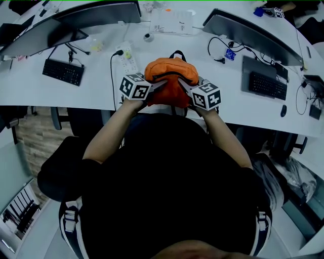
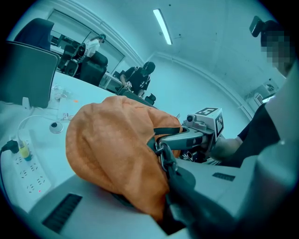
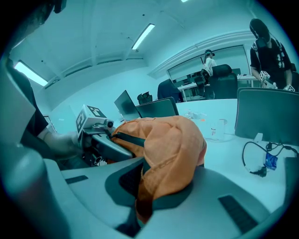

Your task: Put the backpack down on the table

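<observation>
An orange backpack [image 1: 171,76] with dark straps hangs between my two grippers over the front part of the white table [image 1: 91,96]. My left gripper [image 1: 163,84] grips it from the left and is shut on a dark strap with a metal clip [image 2: 163,151]. My right gripper [image 1: 181,84] grips it from the right, and its jaws are shut on a fold of the orange fabric [image 3: 142,186]. The backpack [image 2: 112,144] bulges upward past both pairs of jaws. I cannot tell whether its underside touches the table.
A power strip [image 1: 127,56] lies just behind the backpack. Keyboards lie at the left [image 1: 63,71] and right [image 1: 267,85], with monitors [image 1: 96,15] behind them. Cables [image 1: 223,48] and a mouse [image 1: 283,110] lie at the right. People stand at far desks [image 2: 140,77].
</observation>
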`<state>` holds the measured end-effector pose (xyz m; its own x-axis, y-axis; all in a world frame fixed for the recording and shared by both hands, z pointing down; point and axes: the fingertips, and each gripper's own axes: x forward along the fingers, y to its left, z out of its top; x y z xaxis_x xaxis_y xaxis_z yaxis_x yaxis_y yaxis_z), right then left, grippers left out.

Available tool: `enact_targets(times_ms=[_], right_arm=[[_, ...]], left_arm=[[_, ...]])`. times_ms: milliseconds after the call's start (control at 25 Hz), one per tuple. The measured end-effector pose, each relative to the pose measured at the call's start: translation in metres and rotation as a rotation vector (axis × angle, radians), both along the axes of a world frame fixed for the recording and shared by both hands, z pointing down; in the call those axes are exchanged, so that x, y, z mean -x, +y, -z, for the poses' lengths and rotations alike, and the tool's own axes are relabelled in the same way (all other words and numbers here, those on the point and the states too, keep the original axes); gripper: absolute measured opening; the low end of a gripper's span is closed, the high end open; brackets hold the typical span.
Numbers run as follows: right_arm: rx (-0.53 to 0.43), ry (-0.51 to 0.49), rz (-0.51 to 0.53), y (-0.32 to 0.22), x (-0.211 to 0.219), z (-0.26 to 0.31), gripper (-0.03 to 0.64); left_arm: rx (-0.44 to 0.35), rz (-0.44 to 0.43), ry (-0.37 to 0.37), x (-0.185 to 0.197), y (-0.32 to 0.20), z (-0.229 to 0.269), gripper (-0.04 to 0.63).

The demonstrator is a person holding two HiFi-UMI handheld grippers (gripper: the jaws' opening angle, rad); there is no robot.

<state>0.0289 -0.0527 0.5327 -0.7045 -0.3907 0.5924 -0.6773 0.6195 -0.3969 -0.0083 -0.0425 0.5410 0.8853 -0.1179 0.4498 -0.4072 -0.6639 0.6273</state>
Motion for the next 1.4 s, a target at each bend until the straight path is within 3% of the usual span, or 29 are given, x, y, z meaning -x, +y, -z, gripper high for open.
enact_targets(times_ms=[720,1400], right_arm=[[0.086,0.023,0.007,-0.008,0.005,-0.042,0.026],[0.078,0.107,0.061,-0.023,0.01,-0.08,0.028]], left_arm=[[0.06,-0.035,-0.044,0.005,-0.011,-0.045,0.032],[0.073,-0.046,-0.087,0.009,-0.022,-0.079,0.032]])
